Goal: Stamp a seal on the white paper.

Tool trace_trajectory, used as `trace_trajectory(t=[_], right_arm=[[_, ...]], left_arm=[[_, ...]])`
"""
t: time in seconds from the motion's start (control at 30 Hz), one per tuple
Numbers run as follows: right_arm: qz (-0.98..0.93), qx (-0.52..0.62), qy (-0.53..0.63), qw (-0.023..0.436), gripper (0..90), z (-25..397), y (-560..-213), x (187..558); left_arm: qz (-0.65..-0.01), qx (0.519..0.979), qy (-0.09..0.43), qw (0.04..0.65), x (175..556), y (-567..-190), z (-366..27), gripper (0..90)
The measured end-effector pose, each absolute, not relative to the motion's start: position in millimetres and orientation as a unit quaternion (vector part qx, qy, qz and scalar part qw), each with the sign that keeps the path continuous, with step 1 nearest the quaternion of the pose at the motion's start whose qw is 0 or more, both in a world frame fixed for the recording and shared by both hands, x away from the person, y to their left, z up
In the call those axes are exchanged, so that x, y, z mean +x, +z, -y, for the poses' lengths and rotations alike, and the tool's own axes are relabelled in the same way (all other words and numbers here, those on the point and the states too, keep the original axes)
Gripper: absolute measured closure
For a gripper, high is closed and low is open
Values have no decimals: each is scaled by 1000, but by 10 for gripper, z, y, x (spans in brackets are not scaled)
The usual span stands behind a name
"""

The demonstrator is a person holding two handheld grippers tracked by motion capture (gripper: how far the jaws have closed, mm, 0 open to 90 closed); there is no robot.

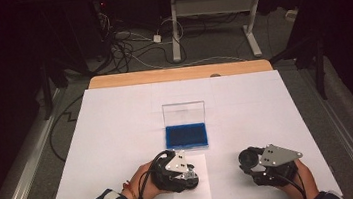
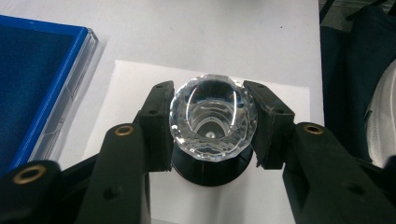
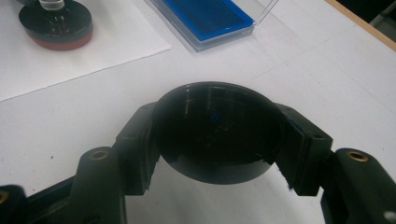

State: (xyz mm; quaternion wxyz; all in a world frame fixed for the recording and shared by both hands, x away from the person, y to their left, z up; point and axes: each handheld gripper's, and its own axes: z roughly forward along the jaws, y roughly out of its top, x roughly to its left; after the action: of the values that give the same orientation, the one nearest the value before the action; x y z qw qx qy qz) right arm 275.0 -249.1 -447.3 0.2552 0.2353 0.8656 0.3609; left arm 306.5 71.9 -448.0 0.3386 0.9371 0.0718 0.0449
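Observation:
My left gripper (image 2: 212, 125) is shut on a clear faceted crystal (image 2: 212, 112), its jaws pressing on both sides. The crystal sits over a round black base (image 2: 210, 175) that stands on a small white sheet (image 2: 140, 77). In the high view this gripper (image 1: 188, 180) is near the table's front, just ahead of the blue case (image 1: 186, 135). My right gripper (image 3: 217, 140) is shut on a round black disc (image 3: 217, 133), held just above the table. It (image 1: 248, 161) is at the front right. The right gripper view also has the black base (image 3: 56, 21), with a reddish lower rim.
The blue-lined case (image 3: 205, 18) lies open mid-table, its clear lid (image 1: 183, 113) standing upright behind it. White paper (image 1: 118, 136) covers the wooden table (image 1: 176, 74). Cables and a desk frame lie on the floor beyond the far edge.

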Motion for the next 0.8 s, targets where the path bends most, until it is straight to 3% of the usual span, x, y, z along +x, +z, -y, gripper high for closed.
trace_trajectory(t=[0.8], right_arm=[[-864,232,367,255,378,2491,-4468,2743]], left_arm=[[-73,938,42,336,3075,-4481,-715,542]])
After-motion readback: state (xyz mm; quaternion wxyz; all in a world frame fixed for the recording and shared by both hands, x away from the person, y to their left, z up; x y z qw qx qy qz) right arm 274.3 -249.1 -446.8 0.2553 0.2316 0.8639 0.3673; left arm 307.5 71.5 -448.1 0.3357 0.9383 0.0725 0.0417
